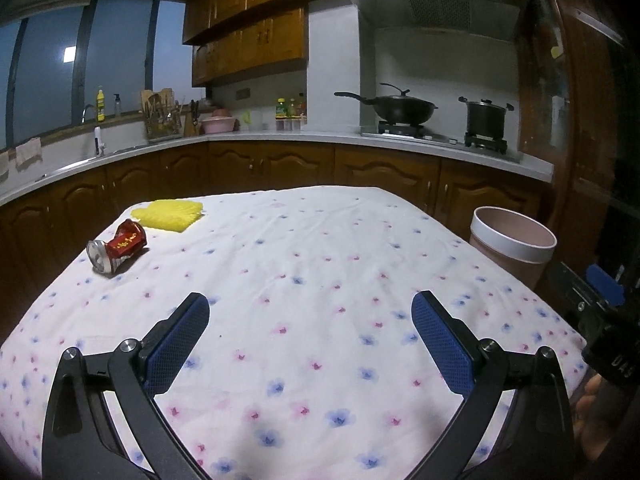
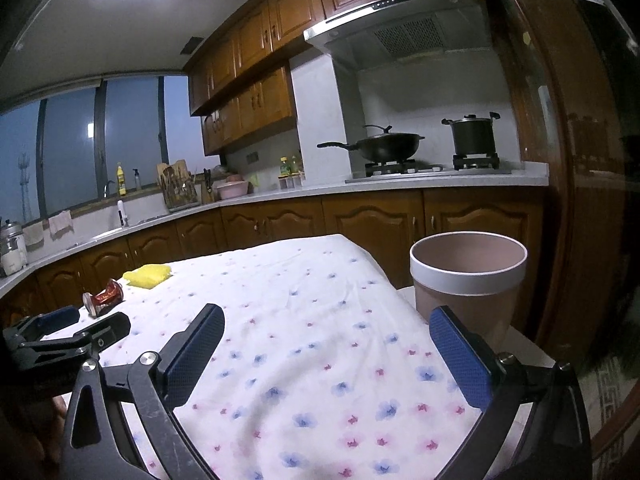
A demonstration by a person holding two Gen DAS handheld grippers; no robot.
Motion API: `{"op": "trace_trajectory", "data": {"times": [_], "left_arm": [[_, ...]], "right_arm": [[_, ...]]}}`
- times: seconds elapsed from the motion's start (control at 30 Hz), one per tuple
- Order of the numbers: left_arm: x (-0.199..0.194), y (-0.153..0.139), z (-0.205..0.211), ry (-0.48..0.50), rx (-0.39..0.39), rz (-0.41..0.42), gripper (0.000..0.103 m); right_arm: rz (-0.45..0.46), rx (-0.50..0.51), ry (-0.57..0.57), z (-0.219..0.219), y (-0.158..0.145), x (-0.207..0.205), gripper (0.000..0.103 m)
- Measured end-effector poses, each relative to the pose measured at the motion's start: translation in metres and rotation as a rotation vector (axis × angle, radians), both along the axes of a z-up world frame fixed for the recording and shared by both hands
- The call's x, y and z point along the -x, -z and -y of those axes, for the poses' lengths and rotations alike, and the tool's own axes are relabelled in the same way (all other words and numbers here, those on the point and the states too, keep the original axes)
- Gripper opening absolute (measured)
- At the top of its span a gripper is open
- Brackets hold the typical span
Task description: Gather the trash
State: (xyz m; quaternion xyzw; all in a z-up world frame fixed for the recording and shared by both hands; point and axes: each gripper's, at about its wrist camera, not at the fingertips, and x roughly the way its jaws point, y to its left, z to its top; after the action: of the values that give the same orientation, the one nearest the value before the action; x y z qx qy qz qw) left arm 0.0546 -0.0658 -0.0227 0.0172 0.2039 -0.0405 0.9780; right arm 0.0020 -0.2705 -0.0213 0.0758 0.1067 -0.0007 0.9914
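A crushed red can (image 1: 118,250) lies on its side at the far left of the flowered tablecloth (image 1: 304,264); the right wrist view shows the same can (image 2: 103,299). Just behind it lies a yellow mesh wrapper (image 1: 170,214), also visible as the wrapper (image 2: 148,275). My left gripper (image 1: 310,314) is open and empty, hovering over the near middle of the table, well short of the can. My right gripper (image 2: 326,328) is open and empty over the table's right side. A pink bin with a white rim (image 2: 468,276) stands off the table's right edge, the bin (image 1: 514,240) empty inside.
Wooden base cabinets and a light countertop (image 1: 280,138) wrap around behind the table. A wok (image 1: 400,108) and a black pot (image 1: 486,118) sit on the stove. A sink tap, bottles and a utensil rack stand at the left. The left gripper's body (image 2: 68,332) appears at the left.
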Motion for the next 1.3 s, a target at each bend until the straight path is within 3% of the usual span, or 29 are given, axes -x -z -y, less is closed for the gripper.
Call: {"op": "trace_trajectory", "data": {"times": [1.3], "left_arm": [[0.0054, -0.0061, -0.0001, -0.017, 0.005, 0.019, 0.103]], "right_arm": [[-0.021, -0.003, -0.024, -0.0072, 0.0022, -0.0034, 0.103]]}}
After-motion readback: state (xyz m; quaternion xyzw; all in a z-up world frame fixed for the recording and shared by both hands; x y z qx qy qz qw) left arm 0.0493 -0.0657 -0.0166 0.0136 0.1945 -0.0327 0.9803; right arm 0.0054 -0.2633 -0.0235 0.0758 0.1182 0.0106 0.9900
